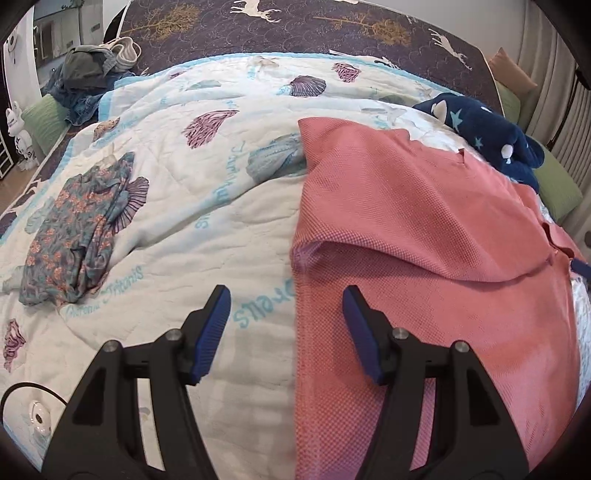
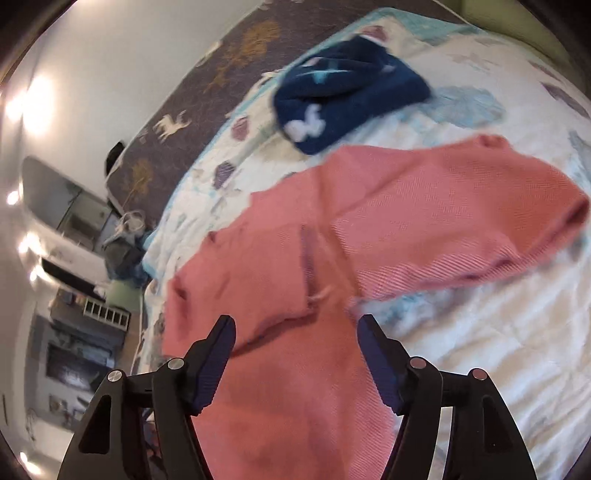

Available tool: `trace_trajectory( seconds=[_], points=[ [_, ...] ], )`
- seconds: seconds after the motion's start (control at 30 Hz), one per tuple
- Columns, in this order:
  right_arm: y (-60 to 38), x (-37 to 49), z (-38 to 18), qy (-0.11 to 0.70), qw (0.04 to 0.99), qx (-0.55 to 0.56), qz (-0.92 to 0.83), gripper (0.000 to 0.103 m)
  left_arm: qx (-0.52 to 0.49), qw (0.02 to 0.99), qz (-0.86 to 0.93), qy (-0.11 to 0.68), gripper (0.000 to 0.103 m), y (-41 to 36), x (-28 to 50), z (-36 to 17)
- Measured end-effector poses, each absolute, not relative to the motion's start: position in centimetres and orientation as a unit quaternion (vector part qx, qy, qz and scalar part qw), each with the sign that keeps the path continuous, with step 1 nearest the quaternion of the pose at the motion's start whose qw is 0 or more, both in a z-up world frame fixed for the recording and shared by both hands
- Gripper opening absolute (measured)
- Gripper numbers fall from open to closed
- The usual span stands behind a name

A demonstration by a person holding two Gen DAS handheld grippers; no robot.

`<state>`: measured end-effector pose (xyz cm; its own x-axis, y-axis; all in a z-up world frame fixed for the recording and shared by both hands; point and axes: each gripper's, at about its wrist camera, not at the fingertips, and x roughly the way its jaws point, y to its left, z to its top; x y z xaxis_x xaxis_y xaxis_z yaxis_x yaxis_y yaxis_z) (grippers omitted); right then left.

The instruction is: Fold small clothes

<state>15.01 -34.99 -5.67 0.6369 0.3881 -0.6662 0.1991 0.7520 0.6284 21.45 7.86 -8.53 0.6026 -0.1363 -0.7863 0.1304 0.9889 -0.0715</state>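
Note:
A coral-pink knitted shirt (image 1: 424, 236) lies spread on the white seashell quilt (image 1: 229, 229), one part folded over itself. My left gripper (image 1: 286, 306) hovers open above the shirt's left edge, one finger over the quilt and the other over the pink cloth, with nothing between the pads. In the tilted, blurred right wrist view the same pink shirt (image 2: 332, 266) lies below my right gripper (image 2: 297, 328), which stands open above the fabric and holds nothing. A floral blue garment (image 1: 77, 236) lies crumpled at the left. A navy star-patterned garment (image 1: 491, 136) (image 2: 347, 99) rests beyond the shirt.
A dark bedspread with deer and trees (image 1: 295, 33) covers the far side of the bed. A pile of clothes and a bag (image 1: 96, 70) sits at the far left corner. Green pillows (image 1: 557, 184) line the right side. A small white device with a cable (image 1: 38, 421) lies near left.

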Motion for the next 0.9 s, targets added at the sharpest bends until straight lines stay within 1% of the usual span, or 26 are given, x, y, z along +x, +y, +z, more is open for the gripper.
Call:
trace_trajectory(
  seconds=[0.1, 0.17, 0.23, 0.33, 0.37, 0.4, 0.43, 0.47, 0.5, 0.53, 0.67, 0.73, 0.8, 0.9],
  points=[
    [-33.2, 16.5, -5.3, 0.427, 0.840, 0.318, 0.104, 0.070, 0.007, 0.893, -0.070, 0.444, 0.064, 7.5, 22.1, -8.7],
    [-32.5, 17.7, -5.5, 0.445, 0.837, 0.302, 0.097, 0.070, 0.014, 0.892, -0.071, 0.446, 0.064, 7.2, 22.7, -8.8],
    [-32.3, 19.2, -6.5, 0.464, 0.836, 0.286, 0.067, 0.070, 0.025, 0.893, -0.070, 0.445, 0.064, 6.8, 23.3, -8.9],
    [-32.6, 21.7, -8.1, 0.471, 0.827, 0.298, 0.069, 0.070, 0.032, 0.894, -0.061, 0.442, 0.063, 6.5, 24.1, -8.7],
    [-32.5, 22.5, -8.4, 0.469, 0.826, 0.302, 0.078, 0.070, 0.031, 0.897, -0.053, 0.439, 0.060, 6.5, 24.4, -8.6],
    [-32.2, 23.7, -8.7, 0.467, 0.828, 0.299, 0.091, 0.068, 0.031, 0.898, -0.045, 0.436, 0.046, 6.5, 24.5, -8.6],
    [-32.0, 24.1, -8.7, 0.469, 0.829, 0.291, 0.093, 0.044, 0.029, 0.899, -0.038, 0.436, 0.027, 6.6, 24.6, -8.5],
    [-31.5, 24.6, -8.6, 0.472, 0.831, 0.279, 0.096, 0.015, 0.022, 0.898, -0.040, 0.438, 0.021, 6.7, 24.7, -8.5],
    [-31.0, 25.1, -8.5, 0.475, 0.829, 0.273, 0.111, 0.005, 0.011, 0.898, -0.044, 0.438, 0.012, 6.8, 24.6, -8.3],
    [-30.8, 25.4, -8.1, 0.475, 0.823, 0.284, 0.125, 0.005, 0.011, 0.901, -0.041, 0.431, 0.011, 6.8, 24.3, -8.1],
    [-32.2, 23.8, -3.2, 0.391, 0.871, 0.279, 0.104, 0.005, 0.061, 0.919, -0.028, 0.389, 0.013, 5.9, 22.2, -6.8],
    [-33.6, 23.0, -1.9, 0.370, 0.881, 0.278, 0.093, 0.005, 0.084, 0.918, -0.023, 0.386, 0.014, 5.5, 21.5, -6.8],
    [-34.6, 22.8, -2.4, 0.385, 0.882, 0.263, 0.073, 0.005, 0.109, 0.914, -0.002, 0.391, 0.014, 5.4, 21.0, -7.4],
    [-35.2, 22.3, -5.5, 0.433, 0.863, 0.257, 0.047, 0.007, 0.071, 0.900, -0.015, 0.431, 0.014, 6.7, 21.0, -8.5]
  ],
)
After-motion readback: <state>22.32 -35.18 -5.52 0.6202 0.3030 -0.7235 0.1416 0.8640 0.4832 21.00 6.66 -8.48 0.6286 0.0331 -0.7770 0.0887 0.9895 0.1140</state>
